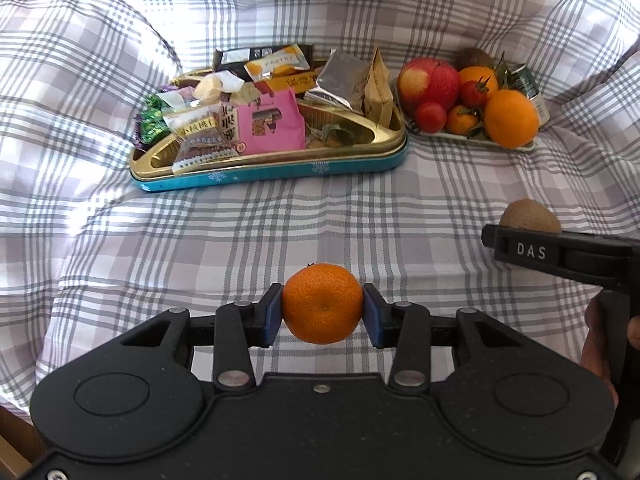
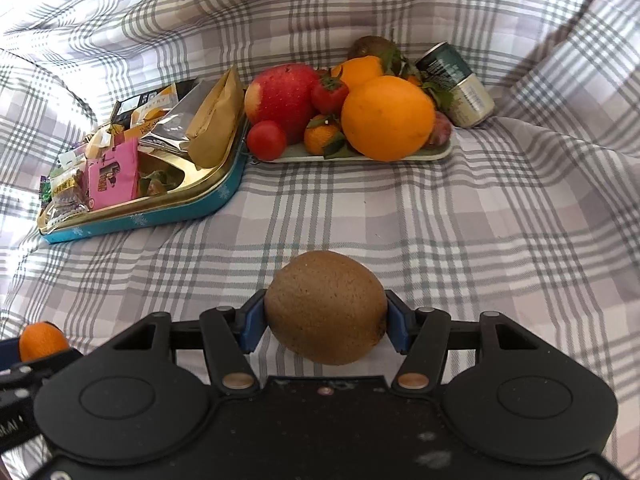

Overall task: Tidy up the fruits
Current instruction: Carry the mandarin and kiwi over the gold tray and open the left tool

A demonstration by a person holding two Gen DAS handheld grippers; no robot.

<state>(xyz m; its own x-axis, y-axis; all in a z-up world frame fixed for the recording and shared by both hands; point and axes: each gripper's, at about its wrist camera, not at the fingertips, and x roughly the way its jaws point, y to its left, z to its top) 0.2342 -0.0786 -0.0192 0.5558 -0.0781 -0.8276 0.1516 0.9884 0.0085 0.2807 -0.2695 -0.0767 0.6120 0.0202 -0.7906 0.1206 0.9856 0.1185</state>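
Observation:
My left gripper point(image 1: 322, 310) is shut on a small mandarin point(image 1: 322, 307), both blue pads pressing its sides above the checked cloth. My right gripper point(image 2: 326, 316) is shut on a brown kiwi point(image 2: 326, 306), held the same way; in the left wrist view the kiwi point(image 1: 528, 216) peeks over the right gripper's finger. The mandarin point(image 2: 40, 340) shows at the far left of the right wrist view. Further back a pale fruit tray point(image 2: 436, 152) carries a red apple point(image 2: 282, 94), a big orange point(image 2: 386, 118), tomatoes, small mandarins and another kiwi point(image 2: 370, 46).
A gold tin with a teal rim point(image 1: 280, 170) full of wrapped snacks sits left of the fruit tray point(image 1: 452, 135). A drink can point(image 2: 460, 84) lies behind the tray's right end. The checked cloth rises in folds at the back and sides. A hand point(image 1: 600, 340) grips the right tool.

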